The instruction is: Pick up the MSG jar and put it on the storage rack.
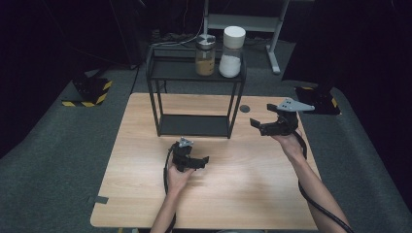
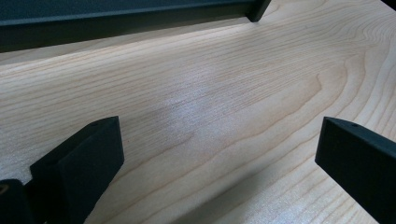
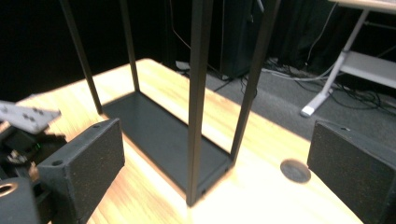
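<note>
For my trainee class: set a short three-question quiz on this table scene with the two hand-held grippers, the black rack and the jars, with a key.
1. True or false: the left gripper holds a jar.
2. On which level of the black rack do the two jars stand? A) bottom shelf B) top shelf C) the table
3. Fill in: the jar with the white lid holds a ____ filling, and the jar beside it a brownish one.

Key
1. False: its jaws are open over bare table.
2. B
3. white
</note>
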A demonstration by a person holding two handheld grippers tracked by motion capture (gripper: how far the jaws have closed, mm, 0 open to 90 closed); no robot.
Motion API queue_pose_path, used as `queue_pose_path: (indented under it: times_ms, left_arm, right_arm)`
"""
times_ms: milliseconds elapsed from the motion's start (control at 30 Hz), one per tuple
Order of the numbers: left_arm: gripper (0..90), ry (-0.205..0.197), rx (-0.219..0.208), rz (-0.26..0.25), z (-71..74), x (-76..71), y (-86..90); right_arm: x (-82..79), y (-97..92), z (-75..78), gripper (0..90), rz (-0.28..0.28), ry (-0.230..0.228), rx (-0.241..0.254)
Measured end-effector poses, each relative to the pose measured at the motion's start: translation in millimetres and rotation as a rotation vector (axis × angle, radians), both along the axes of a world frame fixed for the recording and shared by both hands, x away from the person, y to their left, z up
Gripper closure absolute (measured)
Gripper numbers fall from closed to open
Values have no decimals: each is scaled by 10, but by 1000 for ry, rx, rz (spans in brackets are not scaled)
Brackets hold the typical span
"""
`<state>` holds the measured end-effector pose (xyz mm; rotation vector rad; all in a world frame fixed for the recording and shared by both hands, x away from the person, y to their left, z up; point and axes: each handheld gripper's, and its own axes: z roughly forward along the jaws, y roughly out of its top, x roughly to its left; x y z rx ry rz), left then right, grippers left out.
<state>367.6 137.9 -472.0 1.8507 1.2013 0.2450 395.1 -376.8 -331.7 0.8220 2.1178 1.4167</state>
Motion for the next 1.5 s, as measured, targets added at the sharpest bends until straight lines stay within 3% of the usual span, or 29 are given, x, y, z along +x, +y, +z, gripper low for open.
queue_pose_path:
  times_ms: [267, 500, 700, 800, 967, 1133, 1500]
  left_arm:
    - [11, 0, 2, 1, 2, -1, -5]
    - [10, -1, 2, 1, 1, -2, -7]
    - [8, -1, 1, -3, 0, 3, -2]
    - [6, -1, 1, -6, 0, 5, -1]
    - [6, -1, 1, -6, 0, 5, -1]
    - [6, -2, 3, -3, 0, 2, -10]
    - [8, -2, 5, -3, 2, 1, -13]
  right_arm:
    - [-23, -39, -318, 37, -26, 68, -4]
    - [-46, -67, -526, 38, -39, 99, -1]
    - [-66, -50, -720, 45, -56, 109, -26]
    - [-72, -41, -886, 47, -66, 138, -26]
    - [-78, -7, -1032, 47, -78, 167, -48]
    - [-87, 23, -1158, 48, -87, 194, -75]
    - [-125, 18, -1306, 50, -99, 219, -81]
